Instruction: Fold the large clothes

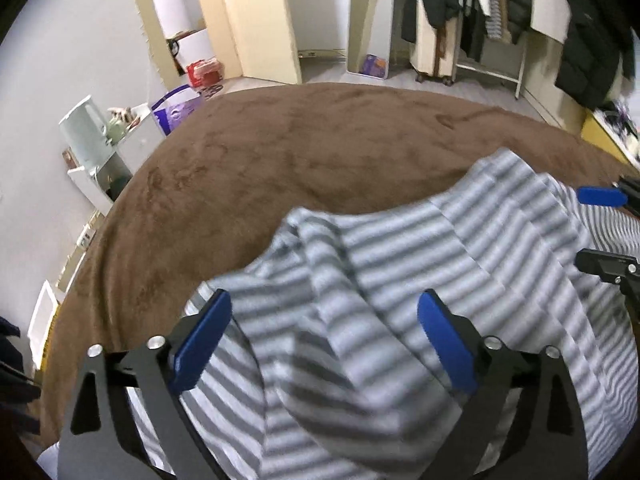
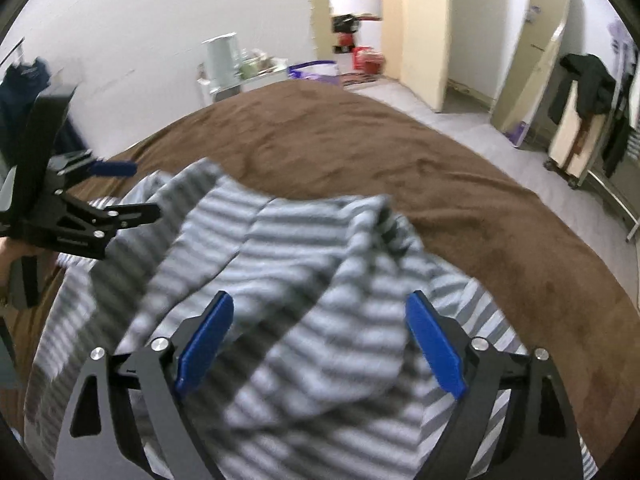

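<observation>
A grey-and-white striped garment (image 1: pixel 400 280) lies rumpled on a brown bedspread (image 1: pixel 300 152); it also shows in the right wrist view (image 2: pixel 280 260). My left gripper (image 1: pixel 324 308) is open just above the cloth, its blue pads wide apart with nothing between them. My right gripper (image 2: pixel 320 308) is open too, hovering over the garment's right side. The left gripper also shows at the left edge of the right wrist view (image 2: pixel 136 190), and the right gripper at the right edge of the left wrist view (image 1: pixel 600 228).
The brown bedspread (image 2: pixel 440 168) extends far beyond the garment. A white side unit with a kettle (image 1: pixel 86 136) stands left of the bed. A clothes rack with dark coats (image 1: pixel 500 12) and a suitcase (image 1: pixel 436 52) stand across the floor.
</observation>
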`<state>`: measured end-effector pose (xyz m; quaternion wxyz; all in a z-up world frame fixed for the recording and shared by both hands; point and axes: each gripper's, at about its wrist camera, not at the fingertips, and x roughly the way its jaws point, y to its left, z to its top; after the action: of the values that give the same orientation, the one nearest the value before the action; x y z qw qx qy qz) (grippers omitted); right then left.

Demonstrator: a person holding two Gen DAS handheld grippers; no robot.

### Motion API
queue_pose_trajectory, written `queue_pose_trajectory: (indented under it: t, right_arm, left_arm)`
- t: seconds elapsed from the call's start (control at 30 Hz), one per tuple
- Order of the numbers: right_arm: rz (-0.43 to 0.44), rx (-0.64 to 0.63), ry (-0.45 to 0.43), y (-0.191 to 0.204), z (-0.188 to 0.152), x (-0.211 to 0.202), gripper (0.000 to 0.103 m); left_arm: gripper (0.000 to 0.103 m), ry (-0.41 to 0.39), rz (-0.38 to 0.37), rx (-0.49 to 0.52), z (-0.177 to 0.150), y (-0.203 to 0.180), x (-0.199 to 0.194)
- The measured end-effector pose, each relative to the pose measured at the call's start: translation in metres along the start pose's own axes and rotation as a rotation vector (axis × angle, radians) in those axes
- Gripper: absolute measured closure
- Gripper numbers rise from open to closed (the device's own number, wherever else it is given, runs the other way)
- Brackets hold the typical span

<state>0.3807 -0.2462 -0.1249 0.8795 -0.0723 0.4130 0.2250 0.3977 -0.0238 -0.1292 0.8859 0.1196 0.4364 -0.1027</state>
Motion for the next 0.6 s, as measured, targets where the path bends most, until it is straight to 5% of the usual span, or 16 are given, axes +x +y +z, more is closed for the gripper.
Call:
queue_pose_trajectory:
  t: [0.1, 0.47, 0.6]
  right_arm:
    - [0.02, -0.002, 0.034, 0.01, -0.01, -0.001, 0.035]
    - [0.019, 0.15, 0.105, -0.004, -0.037, 0.028, 0.055]
    - [-0.039, 0.14, 0.094, -0.002, -0.039, 0.028, 0.088]
  left_arm:
    - [0.007, 0.015, -0.006, 0.024, -0.011, -0.016, -0.007]
    - [0.006, 0.079, -0.022, -0.066, -0.055, -0.019, 0.019]
    - [0.014, 0.051, -0.02, -0.07, -0.06, -0.02, 0.021]
